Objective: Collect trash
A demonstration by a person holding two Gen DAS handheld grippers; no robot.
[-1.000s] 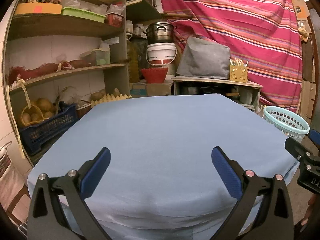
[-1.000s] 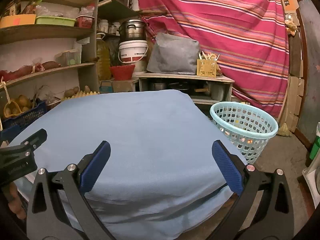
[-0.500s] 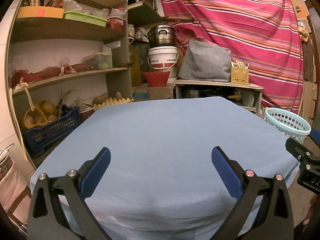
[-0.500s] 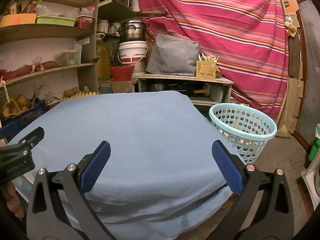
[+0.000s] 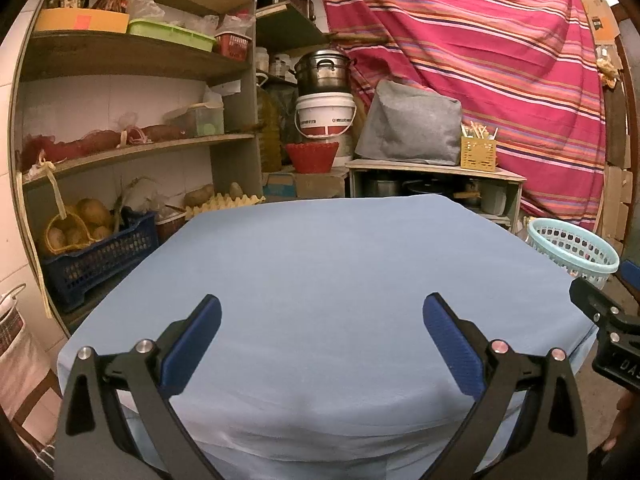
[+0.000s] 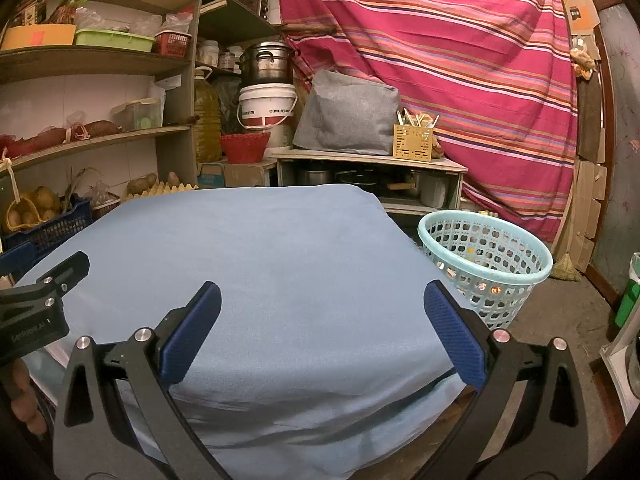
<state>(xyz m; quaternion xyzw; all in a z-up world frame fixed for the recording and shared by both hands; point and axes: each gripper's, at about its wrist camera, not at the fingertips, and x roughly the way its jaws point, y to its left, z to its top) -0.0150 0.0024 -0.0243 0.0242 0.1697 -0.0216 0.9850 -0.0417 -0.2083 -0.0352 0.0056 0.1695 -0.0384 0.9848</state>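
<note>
Little has moved since the earlier frames: both views have only drifted slightly. Left claw [image 5: 320,320] and right claw [image 6: 322,308] hover spread wide and empty over the desk draped in pale blue cloth [image 6: 260,248]. No trash shows on it. Some small items sit in the light-blue perforated plastic basket [image 6: 486,258] on the floor beside the desk, so collection looks finished or nearly so.

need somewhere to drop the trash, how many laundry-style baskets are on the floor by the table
1. A light blue basket stands on the floor just off the table's right side, near the striped curtain. Others may sit out of view behind the table.
</note>
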